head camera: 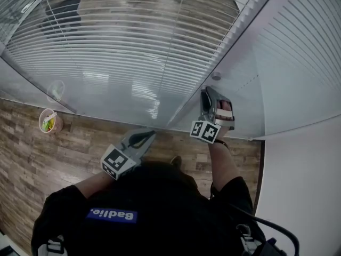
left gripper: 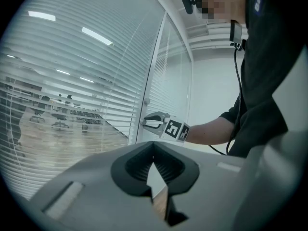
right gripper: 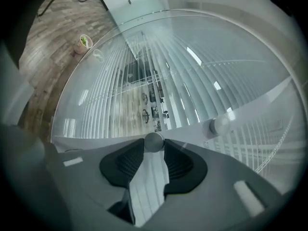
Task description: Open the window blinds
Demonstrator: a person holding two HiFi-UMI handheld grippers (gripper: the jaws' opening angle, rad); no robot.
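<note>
Right gripper view: smooth round silver knob (right gripper: 154, 142).

The window blinds (head camera: 122, 41) are white horizontal slats behind the glass of an office partition; in the left pane they stand tilted partly open, so chairs and desks beyond show through in strips; in the right pane they look more opaque; a small round silvery knob (right gripper: 154, 142) on the white frame (head camera: 229, 52) between the panes sits pinched at the right gripper (right gripper: 154, 147) tips.

black shirt (head camera: 165, 196) — blue print (head camera: 112, 214) reads "badlie."
</note>
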